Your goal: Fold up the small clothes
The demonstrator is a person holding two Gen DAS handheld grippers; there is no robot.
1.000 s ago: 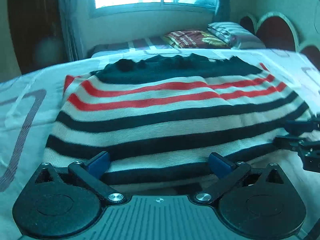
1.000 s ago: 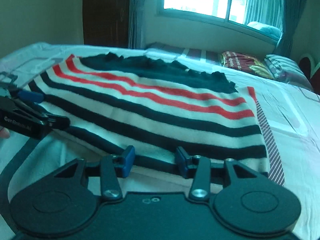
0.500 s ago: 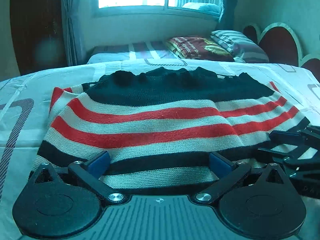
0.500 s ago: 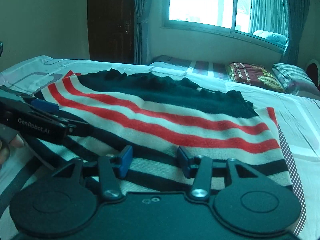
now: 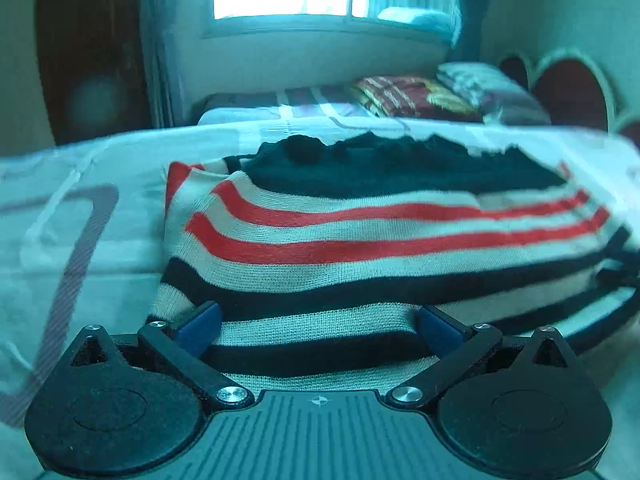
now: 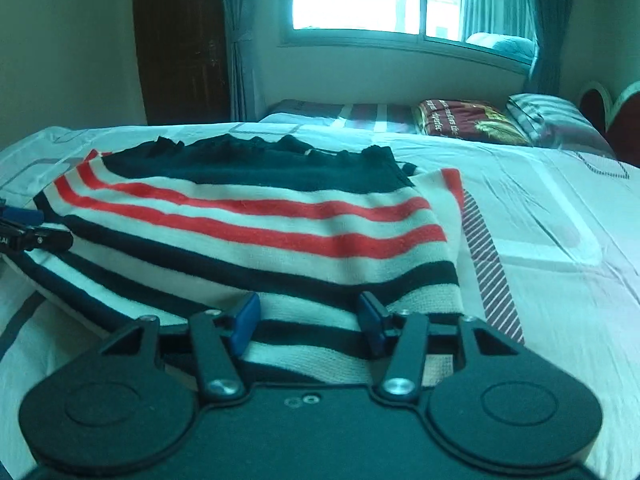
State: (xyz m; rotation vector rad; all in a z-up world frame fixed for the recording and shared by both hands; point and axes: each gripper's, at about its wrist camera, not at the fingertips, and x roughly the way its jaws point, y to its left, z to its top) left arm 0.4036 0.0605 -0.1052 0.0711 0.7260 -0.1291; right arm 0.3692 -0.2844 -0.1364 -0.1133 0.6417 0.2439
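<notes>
A knit sweater [image 5: 360, 240] with cream, black and red stripes and a black far band lies on the bed, its near part doubled up toward the far edge. My left gripper [image 5: 316, 322] is open wide, and the sweater's near hem lies flat between its blue pads [image 5: 198, 322]. My right gripper [image 6: 308, 318] sits over the sweater's [image 6: 260, 224] near right corner. Its jaws are opening, with striped cloth lying flat between them and not pinched. The left gripper's fingertips [image 6: 36, 236] show at the left edge of the right wrist view.
The bed's white patterned sheet [image 6: 540, 240] spreads to the right of the sweater and also shows on its left [image 5: 80, 240]. Pillows [image 6: 472, 120] and a red headboard [image 5: 568, 92] lie beyond. A window, curtains and a dark wardrobe [image 6: 180, 40] stand at the far wall.
Both grippers moved forward over the sweater, and its near part has been pushed up toward the black band, so fewer black stripes show. The right jaws spread slightly.
</notes>
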